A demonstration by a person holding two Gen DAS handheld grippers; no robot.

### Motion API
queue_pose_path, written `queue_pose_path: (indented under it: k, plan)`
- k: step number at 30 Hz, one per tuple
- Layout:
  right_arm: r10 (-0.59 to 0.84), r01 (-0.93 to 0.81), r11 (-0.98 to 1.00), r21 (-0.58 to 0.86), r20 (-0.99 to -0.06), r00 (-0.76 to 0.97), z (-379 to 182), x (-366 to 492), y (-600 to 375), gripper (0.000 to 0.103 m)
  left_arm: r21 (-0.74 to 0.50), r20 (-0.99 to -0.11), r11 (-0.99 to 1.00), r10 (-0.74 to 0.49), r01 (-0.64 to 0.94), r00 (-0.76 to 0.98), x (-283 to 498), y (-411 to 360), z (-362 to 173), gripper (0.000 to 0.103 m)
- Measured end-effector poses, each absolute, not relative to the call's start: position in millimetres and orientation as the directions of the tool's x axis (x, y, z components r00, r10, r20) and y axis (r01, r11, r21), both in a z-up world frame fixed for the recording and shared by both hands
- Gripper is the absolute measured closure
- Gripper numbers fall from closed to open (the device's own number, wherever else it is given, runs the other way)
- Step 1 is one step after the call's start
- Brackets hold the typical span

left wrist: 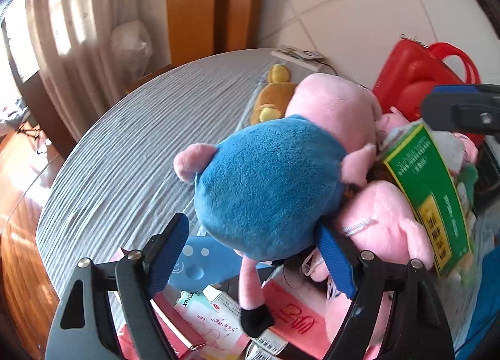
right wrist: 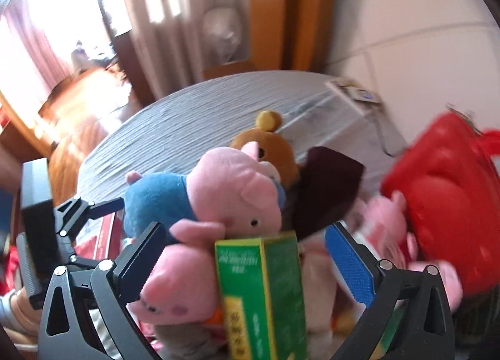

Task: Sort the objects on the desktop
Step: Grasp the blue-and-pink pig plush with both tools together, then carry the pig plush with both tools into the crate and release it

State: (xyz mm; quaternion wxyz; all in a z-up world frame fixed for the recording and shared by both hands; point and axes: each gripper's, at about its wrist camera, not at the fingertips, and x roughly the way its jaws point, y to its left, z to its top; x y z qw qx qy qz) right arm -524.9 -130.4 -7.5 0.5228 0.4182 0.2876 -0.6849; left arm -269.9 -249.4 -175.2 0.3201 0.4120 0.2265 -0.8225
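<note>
The surface [left wrist: 131, 128] has a grey cloth, with the toy pile at my near side. The blue pig toy [left wrist: 265, 185] sits right in front of my left tool [left wrist: 253, 263], between its spread fingers, body lying away from me. My left tool is nearest it. The green box [right wrist: 265, 291] stands tall between my right tool's [right wrist: 250, 266] spread fingers, not pinched.

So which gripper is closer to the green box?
Right. The green box sits between the open fingers of the right gripper; the left gripper is off to its side, open around the blue pig toy.
</note>
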Motion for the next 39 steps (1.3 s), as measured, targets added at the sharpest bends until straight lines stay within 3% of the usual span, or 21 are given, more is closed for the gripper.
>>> queue_pose_path:
  k: [6,8,14,21,27,32,39]
  plan:
    - [-0.465,0.97,-0.181,0.161,-0.883,0.06,-46.2,-549.2,-159.3,0.0,-0.078,-0.837,-0.64,-0.375,0.764,-0.399,-279.8,-247.9,-176.8,0.021]
    - [-0.471,0.966,-0.162,0.202,-0.876,0.104,-56.3,-556.0,-166.2,0.0,-0.063,-0.841,-0.634,-0.382,0.771,-0.383,-280.6,-248.8,-178.8,0.014]
    - [-0.447,0.954,-0.099,0.284,-0.869,0.212,-83.4,-560.5,-175.8,0.0,-0.075,-0.842,-0.641,-0.37,0.764,-0.393,-276.0,-256.4,-182.8,0.009]
    - [-0.455,0.971,-0.052,0.234,-0.871,0.185,-77.1,-546.2,-179.5,0.0,-0.032,-0.85,-0.661,-0.377,0.75,-0.368,-277.8,-254.3,-184.5,0.009]
    - [-0.426,0.963,-0.079,0.257,-0.882,0.201,-87.6,-549.2,-187.3,0.0,-0.15,-0.853,-0.652,-0.295,0.743,-0.431,-285.7,-271.5,-197.6,0.01]
    - [-0.417,0.961,-0.1,0.257,-0.888,0.194,-90.2,-551.7,-187.0,0.003,-0.132,-0.838,-0.681,-0.313,0.721,-0.448,-286.8,-262.7,-194.3,0.024]
    - [-0.46,0.964,-0.11,0.243,-0.872,0.167,-74.0,-544.1,-168.9,0.011,-0.07,-0.818,-0.714,-0.359,0.697,-0.449,-287.0,-245.9,-172.7,0.026]
